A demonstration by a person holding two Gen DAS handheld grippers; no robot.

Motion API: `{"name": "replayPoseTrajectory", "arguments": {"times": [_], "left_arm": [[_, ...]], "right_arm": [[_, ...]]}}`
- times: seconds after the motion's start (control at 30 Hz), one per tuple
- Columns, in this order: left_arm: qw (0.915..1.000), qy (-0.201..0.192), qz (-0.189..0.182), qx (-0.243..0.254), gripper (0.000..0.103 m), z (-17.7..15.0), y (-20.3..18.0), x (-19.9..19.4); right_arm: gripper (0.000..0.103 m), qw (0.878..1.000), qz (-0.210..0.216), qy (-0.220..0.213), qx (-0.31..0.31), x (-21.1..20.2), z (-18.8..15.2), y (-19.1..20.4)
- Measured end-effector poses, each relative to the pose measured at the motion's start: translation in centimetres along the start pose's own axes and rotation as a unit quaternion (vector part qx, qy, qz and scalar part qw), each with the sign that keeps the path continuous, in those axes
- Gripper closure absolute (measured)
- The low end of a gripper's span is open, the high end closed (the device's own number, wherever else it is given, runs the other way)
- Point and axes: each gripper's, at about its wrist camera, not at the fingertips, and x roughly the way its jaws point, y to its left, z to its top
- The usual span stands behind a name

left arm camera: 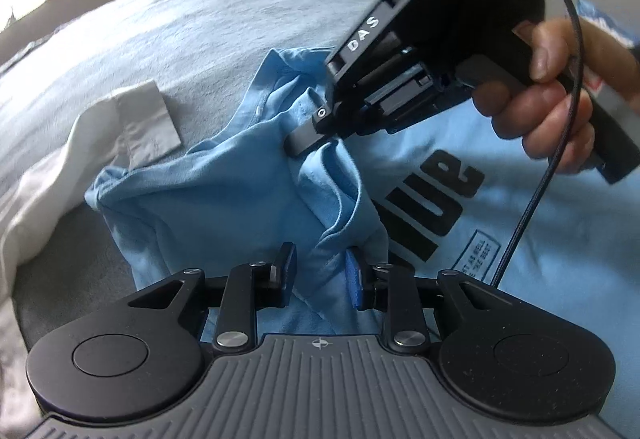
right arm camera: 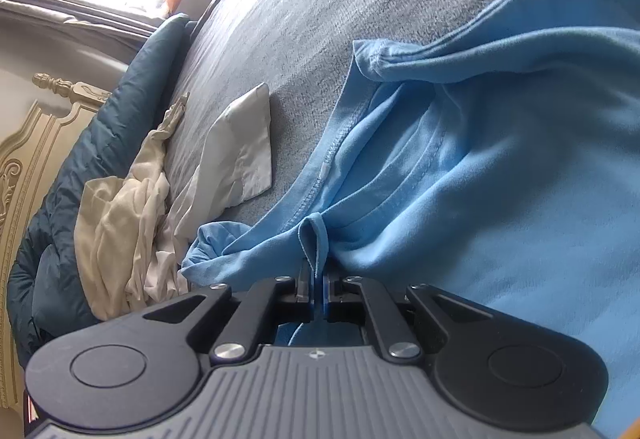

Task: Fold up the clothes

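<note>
On the bed, seen from the left wrist, a light blue T-shirt lies rumpled on the grey-blue blanket, its black print off to the right. The left hand-held gripper hangs over the shirt with its jaws apart; a raised fold of blue cloth runs up between the fingers, though I cannot tell whether the pads press on it. Beyond it, the right hand-held gripper, held in a person's hand, points down into the bunched cloth near the sleeve. A white garment lies just left of the shirt.

From the right wrist, the right hand-held gripper has its jaws together, clamped on a thin pinch of the T-shirt, which rises as a small ridge from the pads. The white garment and a crumpled cream cloth lie to the left, against a dark teal quilt.
</note>
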Motion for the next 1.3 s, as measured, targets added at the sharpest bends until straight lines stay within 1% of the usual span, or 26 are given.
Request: {"name": "replayPoseTrajectory", "arguments": {"times": [0.1, 0.2, 0.33, 0.47, 0.6, 0.73, 0.83, 0.93, 0.97, 1.0, 1.03, 1.1, 1.17, 1.2, 1.3], "left_arm": [[0.9996, -0.009, -0.008, -0.024, 0.093, -0.1, 0.3, -0.5], [0.9988, -0.023, -0.002, -0.042, 0.099, -0.2, 0.3, -1.4], [0.9960, -0.049, 0.010, -0.073, 0.103, -0.3, 0.5, -3.4], [0.9912, -0.081, 0.038, -0.098, 0.103, -0.7, 1.0, -6.5], [0.9827, -0.108, 0.067, -0.135, 0.103, -1.6, 2.0, -9.7], [0.9697, -0.130, 0.101, -0.180, 0.103, -2.9, 3.6, -12.8], [0.9611, -0.133, 0.106, -0.217, 0.103, -4.2, 5.0, -14.3], [0.9539, -0.124, 0.092, -0.257, 0.103, -5.9, 6.5, -14.6], [0.9515, -0.123, 0.089, -0.267, 0.102, -6.6, 7.0, -14.5], [0.9510, -0.122, 0.087, -0.271, 0.097, -7.1, 7.4, -14.3], [0.9509, -0.120, 0.085, -0.273, 0.086, -7.5, 7.8, -14.0], [0.9502, -0.118, 0.078, -0.278, 0.073, -8.4, 8.6, -13.4], [0.9468, -0.121, 0.064, -0.291, 0.071, -9.0, 9.7, -13.2], [0.9451, -0.125, 0.053, -0.297, 0.068, -9.1, 10.1, -13.2], [0.9451, -0.145, 0.040, -0.290, 0.062, -8.6, 10.7, -13.3]], "right_arm": [[0.099, 1.000, 0.007, -0.005, -0.003, -0.3, 0.1, 0.5], [0.099, 1.000, 0.013, -0.012, -0.010, -0.7, 0.2, 1.3], [0.099, 0.999, 0.020, -0.020, -0.029, -1.5, 0.3, 3.2], [0.099, 0.997, 0.030, -0.028, -0.061, -2.0, 0.3, 6.2], [0.099, 0.993, 0.037, -0.030, -0.111, -2.0, 0.0, 10.2], [0.099, 0.984, 0.047, -0.024, -0.172, -0.8, -0.6, 14.9], [0.099, 0.975, 0.056, -0.015, -0.215, 0.4, -1.2, 18.1], [0.099, 0.969, 0.064, -0.004, -0.239, 1.9, -1.9, 20.7], [0.099, 0.968, 0.065, 0.001, -0.243, 2.3, -2.1, 21.2], [0.099, 0.967, 0.065, 0.005, -0.246, 2.5, -2.3, 21.5], [0.099, 0.967, 0.065, 0.008, -0.248, 2.7, -2.5, 21.7], [0.099, 0.967, 0.064, 0.014, -0.247, 3.0, -2.7, 21.8], [0.099, 0.967, 0.063, 0.019, -0.245, 3.2, -2.9, 21.6], [0.099, 0.968, 0.063, 0.021, -0.244, 3.2, -3.0, 21.5], [0.099, 0.968, 0.062, 0.023, -0.242, 3.4, -3.3, 21.3]]}}
